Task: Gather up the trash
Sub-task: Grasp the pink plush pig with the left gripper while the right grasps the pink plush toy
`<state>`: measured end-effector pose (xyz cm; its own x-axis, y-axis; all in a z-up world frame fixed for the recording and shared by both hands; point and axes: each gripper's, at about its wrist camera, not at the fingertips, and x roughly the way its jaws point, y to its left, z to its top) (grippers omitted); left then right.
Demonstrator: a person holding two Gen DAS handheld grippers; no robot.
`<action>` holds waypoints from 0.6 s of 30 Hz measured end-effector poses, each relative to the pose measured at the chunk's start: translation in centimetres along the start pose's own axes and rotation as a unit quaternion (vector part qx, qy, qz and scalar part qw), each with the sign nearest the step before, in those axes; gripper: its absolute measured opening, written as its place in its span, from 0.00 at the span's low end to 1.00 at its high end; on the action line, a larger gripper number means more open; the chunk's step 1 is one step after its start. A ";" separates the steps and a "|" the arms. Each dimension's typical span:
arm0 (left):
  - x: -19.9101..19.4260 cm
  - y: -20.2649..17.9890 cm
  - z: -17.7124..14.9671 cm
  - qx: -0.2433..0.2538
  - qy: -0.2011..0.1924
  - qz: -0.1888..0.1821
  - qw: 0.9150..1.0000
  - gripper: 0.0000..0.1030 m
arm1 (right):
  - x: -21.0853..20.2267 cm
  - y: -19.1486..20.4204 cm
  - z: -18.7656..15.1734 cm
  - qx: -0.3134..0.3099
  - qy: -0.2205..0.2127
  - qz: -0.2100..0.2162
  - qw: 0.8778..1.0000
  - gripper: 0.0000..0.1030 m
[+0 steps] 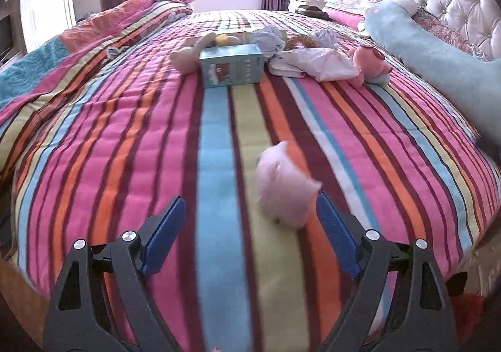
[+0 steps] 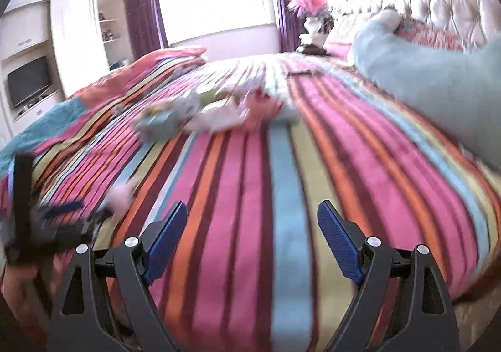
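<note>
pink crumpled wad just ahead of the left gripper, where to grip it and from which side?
Grip the pink wad across its widest middle, coming in low and straight ahead with the left gripper. It looks soft, rounded and handle-less, lying alone on the striped bedspread, so any pinch across the bulk should probably hold. It sits off-centre toward the right finger; shift right first. Blur hides finer folds.

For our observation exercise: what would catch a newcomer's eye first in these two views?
The boldly striped bedspread fills both views. A pale pink crumpled wad lies just ahead of the open left gripper. Farther up the bed sits a cluster with a teal box and white crumpled paper; the right gripper is open, empty.
</note>
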<state>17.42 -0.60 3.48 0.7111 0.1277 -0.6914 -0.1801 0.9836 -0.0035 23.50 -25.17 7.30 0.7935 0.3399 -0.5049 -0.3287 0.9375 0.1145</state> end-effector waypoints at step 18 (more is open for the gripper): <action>5.0 -1.6 2.3 -0.021 0.006 0.045 0.999 0.81 | 17.7 1.3 11.7 -0.098 0.054 -0.071 0.991 0.79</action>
<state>22.83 -1.21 1.72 0.6832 0.2137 -0.6983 -0.2718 0.9619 0.0285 43.12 -17.03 8.50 0.7833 0.1853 -0.5934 -0.3183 0.9395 -0.1269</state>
